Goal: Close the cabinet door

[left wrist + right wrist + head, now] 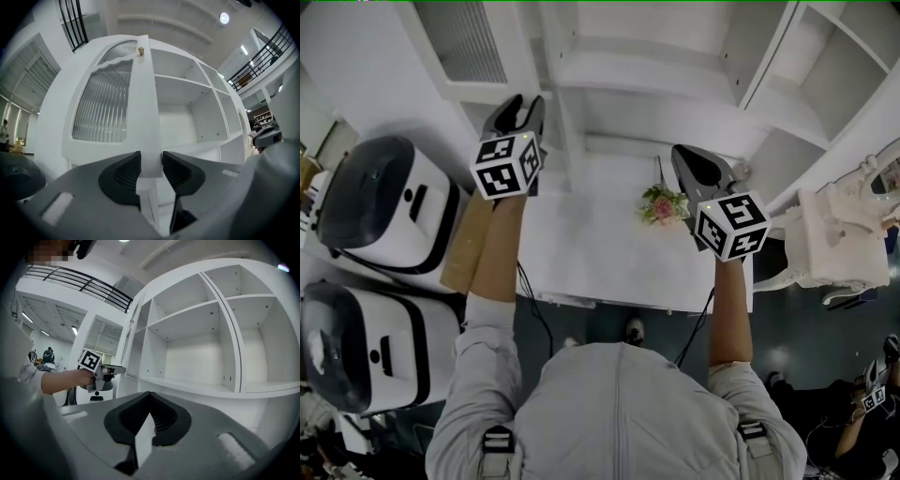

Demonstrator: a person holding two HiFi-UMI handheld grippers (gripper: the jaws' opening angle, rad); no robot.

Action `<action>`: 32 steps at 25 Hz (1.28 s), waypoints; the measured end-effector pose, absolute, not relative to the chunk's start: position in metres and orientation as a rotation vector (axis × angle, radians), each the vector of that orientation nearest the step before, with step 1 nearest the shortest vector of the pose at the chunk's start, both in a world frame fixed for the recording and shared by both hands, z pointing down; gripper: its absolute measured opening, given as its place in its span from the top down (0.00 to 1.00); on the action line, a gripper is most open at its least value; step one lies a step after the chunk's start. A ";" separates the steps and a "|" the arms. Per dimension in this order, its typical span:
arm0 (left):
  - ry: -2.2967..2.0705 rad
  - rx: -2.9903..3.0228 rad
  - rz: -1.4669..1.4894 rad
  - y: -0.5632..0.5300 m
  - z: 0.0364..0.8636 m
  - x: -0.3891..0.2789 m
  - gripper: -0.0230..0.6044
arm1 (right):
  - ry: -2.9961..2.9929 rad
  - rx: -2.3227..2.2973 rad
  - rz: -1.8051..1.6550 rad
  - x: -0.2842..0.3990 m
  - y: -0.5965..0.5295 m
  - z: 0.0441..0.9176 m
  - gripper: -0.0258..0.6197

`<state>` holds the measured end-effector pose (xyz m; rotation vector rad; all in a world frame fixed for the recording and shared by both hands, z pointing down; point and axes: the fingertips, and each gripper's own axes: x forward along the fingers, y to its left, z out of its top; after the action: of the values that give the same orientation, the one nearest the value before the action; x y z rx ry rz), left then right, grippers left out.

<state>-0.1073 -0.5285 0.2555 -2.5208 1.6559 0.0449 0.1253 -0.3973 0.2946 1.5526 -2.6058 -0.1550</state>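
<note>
The cabinet door [105, 105], with ribbed glass in its panel, stands swung out. Its free edge sits between the 2 parted jaws of the left gripper [151, 171]; whether the pads touch it is unclear. If pushed off-centre, that narrow edge could slip free, or a jaw could be pinched against the frame. The right gripper [150, 413] is closed on nothing. Every cabinet [187, 315] compartment in view is bare. A pink bouquet [661, 204] lies near the counter's [581, 262] far edge.
</note>
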 end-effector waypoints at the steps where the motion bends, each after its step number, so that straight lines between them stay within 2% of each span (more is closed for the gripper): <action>1: 1.652 -2.521 0.045 -0.531 0.256 -0.106 0.70 | -2.598 1.557 -0.154 0.127 -0.398 0.296 0.96; 15: 1.609 -2.540 0.031 -0.575 0.254 -0.089 0.74 | -2.536 1.611 -0.145 0.142 -0.413 0.299 0.96; 19: 1.619 -2.539 0.048 -0.585 0.254 -0.091 0.84 | -2.512 1.638 -0.138 0.149 -0.412 0.302 0.96; 32: 1.564 -2.543 0.024 -0.589 0.254 -0.089 0.84 | -2.495 1.668 -0.139 0.153 -0.407 0.299 0.96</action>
<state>-0.0888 -0.5889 0.2536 -2.5429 1.5643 0.0241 0.1531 -0.4072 0.2992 1.6683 -2.4947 -0.1386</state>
